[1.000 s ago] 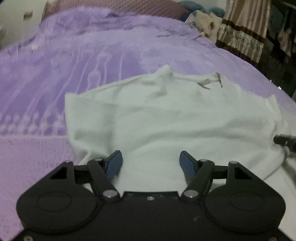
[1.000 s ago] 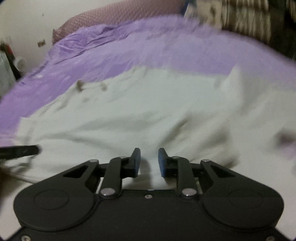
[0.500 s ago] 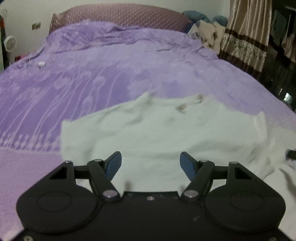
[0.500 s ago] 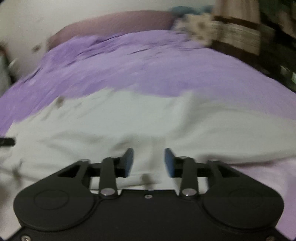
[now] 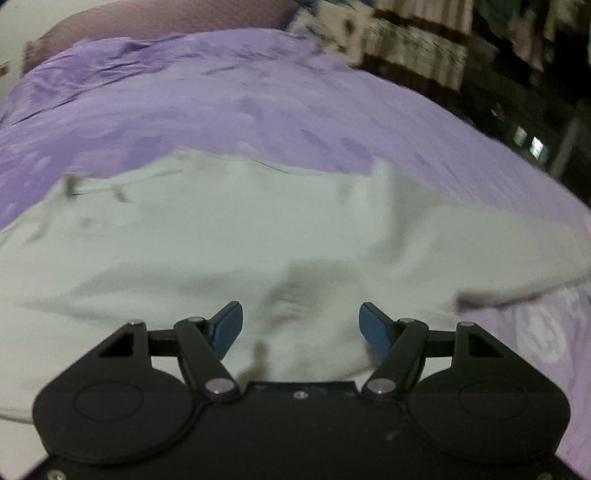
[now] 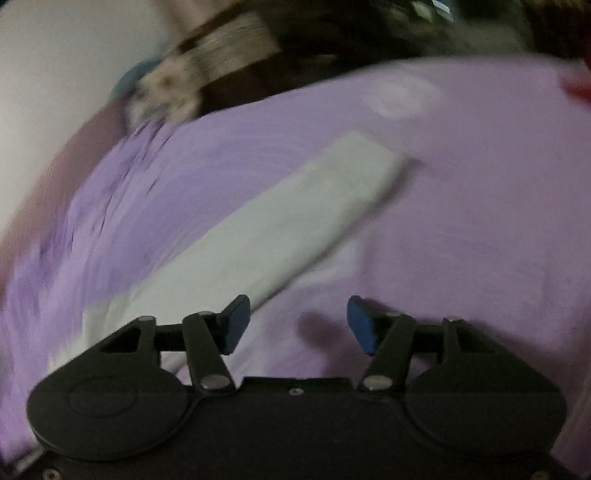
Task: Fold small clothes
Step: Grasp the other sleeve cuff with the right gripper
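A white garment [image 5: 229,243] lies spread on the purple bedspread [image 5: 229,96], filling the middle of the left wrist view. My left gripper [image 5: 301,326] hovers over its near part, open, with cloth below the blue pads but nothing pinched. In the blurred right wrist view a long white sleeve [image 6: 295,214] of the garment runs diagonally across the purple bedspread [image 6: 461,221]. My right gripper [image 6: 297,323] stands beside the sleeve's near end, its jaws opening, with only bedspread between them.
A maroon headboard pillow [image 5: 166,22] lies at the far end of the bed. Striped curtains [image 5: 417,51] and dark furniture stand along the right edge of the bed. A patterned cushion [image 6: 166,88] sits near the curtain.
Both grippers swept sideways to the right over the bed. The right gripper's jaws went from nearly shut to apart, and its view rolled off the garment's body onto the sleeve.
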Demonstrator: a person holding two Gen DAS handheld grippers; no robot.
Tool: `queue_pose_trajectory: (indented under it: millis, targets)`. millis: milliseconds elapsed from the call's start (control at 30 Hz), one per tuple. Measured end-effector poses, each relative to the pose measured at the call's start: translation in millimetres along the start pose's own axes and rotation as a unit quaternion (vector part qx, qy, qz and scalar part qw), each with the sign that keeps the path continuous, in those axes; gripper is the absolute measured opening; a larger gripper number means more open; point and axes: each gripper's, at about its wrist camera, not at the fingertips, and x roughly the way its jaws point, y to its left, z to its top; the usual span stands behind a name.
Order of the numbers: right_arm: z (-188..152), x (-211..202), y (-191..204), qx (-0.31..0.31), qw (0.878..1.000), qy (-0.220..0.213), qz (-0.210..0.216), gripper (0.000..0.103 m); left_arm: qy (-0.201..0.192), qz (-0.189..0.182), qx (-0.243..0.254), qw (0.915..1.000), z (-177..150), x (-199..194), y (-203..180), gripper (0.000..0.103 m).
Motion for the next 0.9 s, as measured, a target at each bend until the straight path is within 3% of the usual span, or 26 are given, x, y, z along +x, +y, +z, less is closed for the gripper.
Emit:
queue_pose_trajectory:
  millis: [133, 267, 400, 433, 467, 533, 633, 800, 900]
  targets:
    - [17.3, 28.0, -21.7, 0.082, 0.996, -0.011, 0.021, 0.049, 0.023, 0.000, 0.024, 0.9994, -9.2, 18.1, -14.9, 0.071]
    - [38.0, 57.2, -13.4, 0.103, 0.994, -0.023, 0.003, 0.049, 0.013, -0.013, -0.006, 0.9998, -17.3, 22.3, -5.6, 0.072]
    - [54.6, 72.1, -19.2, 0.120, 0.992, -0.034, -0.009, 0.049, 0.010, -0.010, 0.013, 0.9998, -19.4, 23.6, -6.5, 0.073]
    - [59.4, 79.3, -20.7, 0.125, 0.991, -0.039, -0.009, 0.046, 0.009, -0.007, 0.021, 0.9997, -20.1, 24.6, -8.8, 0.073]
    - [60.9, 86.3, -19.2, 0.124, 0.991, -0.038, -0.016, 0.029, 0.008, -0.003, 0.029, 0.9995, -21.0, 25.7, -10.0, 0.073]
    - [64.4, 87.2, -17.0, 0.103, 0.993, -0.034, -0.038, 0.005, 0.004, 0.000, 0.039, 0.9992, -21.0, 32.3, -10.5, 0.074]
    - [66.5, 82.8, -11.8, 0.075, 0.996, -0.045, -0.033, 0.004, -0.003, -0.006, 0.031, 0.9995, -23.2, 27.7, -5.5, 0.073]
    - [69.3, 62.6, 13.8, 0.002, 0.994, -0.102, -0.030, 0.003, -0.003, -0.015, 0.024, 0.9996, -24.2, 24.5, -3.5, 0.072]
    - [73.0, 45.7, 38.1, -0.029, 0.991, -0.127, 0.008, 0.003, -0.003, -0.019, 0.004, 0.9998, -22.3, 19.2, 0.2, 0.072]
